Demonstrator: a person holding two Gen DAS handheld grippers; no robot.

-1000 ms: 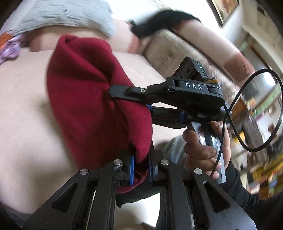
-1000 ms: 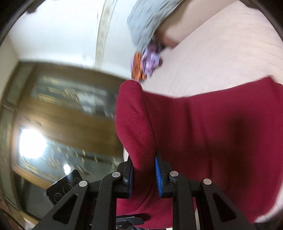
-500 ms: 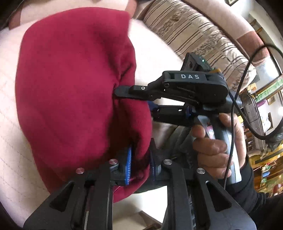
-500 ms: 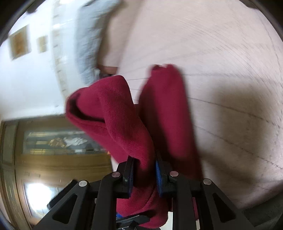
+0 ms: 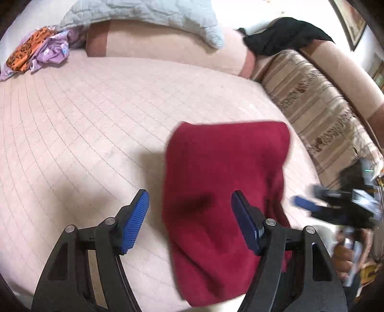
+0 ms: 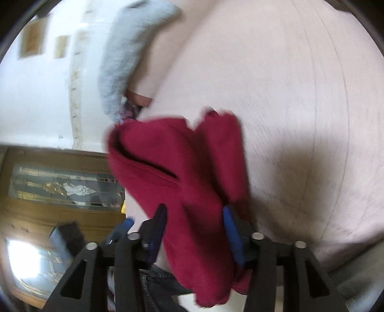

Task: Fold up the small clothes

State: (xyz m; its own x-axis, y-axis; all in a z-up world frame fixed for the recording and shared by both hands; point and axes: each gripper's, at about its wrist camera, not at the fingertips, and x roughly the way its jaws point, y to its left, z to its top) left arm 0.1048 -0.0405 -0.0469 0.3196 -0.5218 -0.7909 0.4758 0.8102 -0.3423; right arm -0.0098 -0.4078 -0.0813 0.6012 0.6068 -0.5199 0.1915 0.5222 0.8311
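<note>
The red cloth (image 5: 223, 192) lay folded on the quilted bed (image 5: 84, 120), near the bed's edge closest to the camera, with the striped sofa (image 5: 312, 103) just past the bed's right side. Its fold showed several layers in the right wrist view (image 6: 182, 182), and the picture there was blurred.

The left gripper (image 5: 189, 216) hung over the near end of the cloth with its jaws opening and already wide. The cloth sat between the 2 blue pads (image 5: 134, 223), but neither pad pressed on it; a gap of bed showed beside the left pad.

The right gripper (image 6: 194, 228) was also opening, its jaws at a middling spread. The cloth ran between its fingers (image 6: 231, 235) and looked loose there, though blur made contact with the right pad hard to judge. In the left wrist view this gripper (image 5: 312, 204) showed as a blur just right of the cloth, with the hand (image 5: 345, 261) below it.

At the far side of the bed lay a grey pillow (image 5: 148, 12) on a bolster (image 5: 156, 43), a black garment (image 5: 283, 36) to their right, and orange and purple clothes (image 5: 36, 52) at the far left corner.
</note>
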